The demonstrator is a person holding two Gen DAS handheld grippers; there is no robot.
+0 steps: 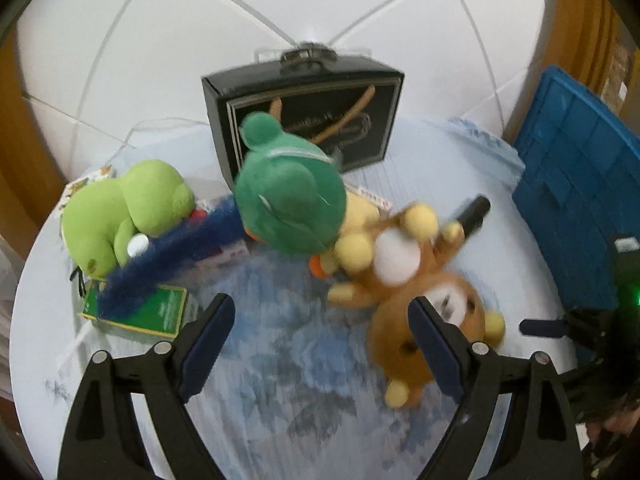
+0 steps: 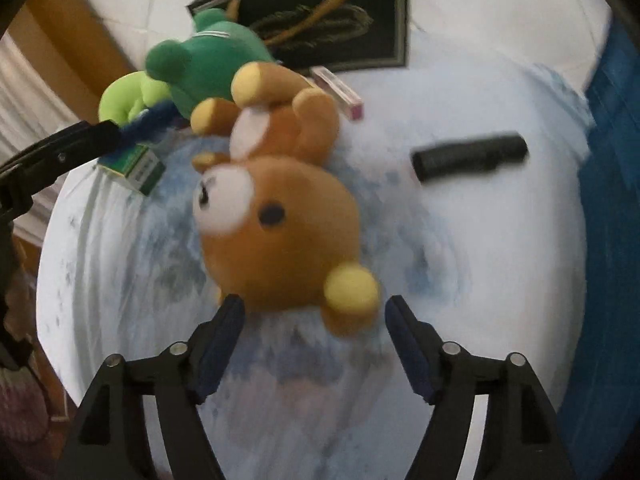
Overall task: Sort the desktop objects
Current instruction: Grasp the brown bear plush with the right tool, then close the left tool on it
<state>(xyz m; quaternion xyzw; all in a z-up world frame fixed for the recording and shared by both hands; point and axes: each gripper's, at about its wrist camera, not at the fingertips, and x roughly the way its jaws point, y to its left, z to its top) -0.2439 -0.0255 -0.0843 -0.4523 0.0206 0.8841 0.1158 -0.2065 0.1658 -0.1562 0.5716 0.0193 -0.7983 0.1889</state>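
A brown plush bear (image 2: 280, 220) lies on its back on the blue-white cloth, also in the left wrist view (image 1: 416, 280). My right gripper (image 2: 312, 316) is open and empty, its fingers either side of the bear's head, just short of it. My left gripper (image 1: 320, 320) is open and empty above the cloth, its right finger (image 1: 432, 340) in front of the bear. A dark green plush (image 1: 288, 200), a light green plush (image 1: 120, 212), a fuzzy blue stick (image 1: 168, 264), a green box (image 1: 140, 312) and a black cylinder (image 2: 468, 156) lie around.
A black box with gold print (image 1: 308, 120) stands at the back. A blue crate (image 1: 580, 184) stands at the right edge. A small clear pink-ended case (image 2: 340, 92) lies behind the bear. The left gripper's arm (image 2: 52, 152) reaches in at the left of the right wrist view.
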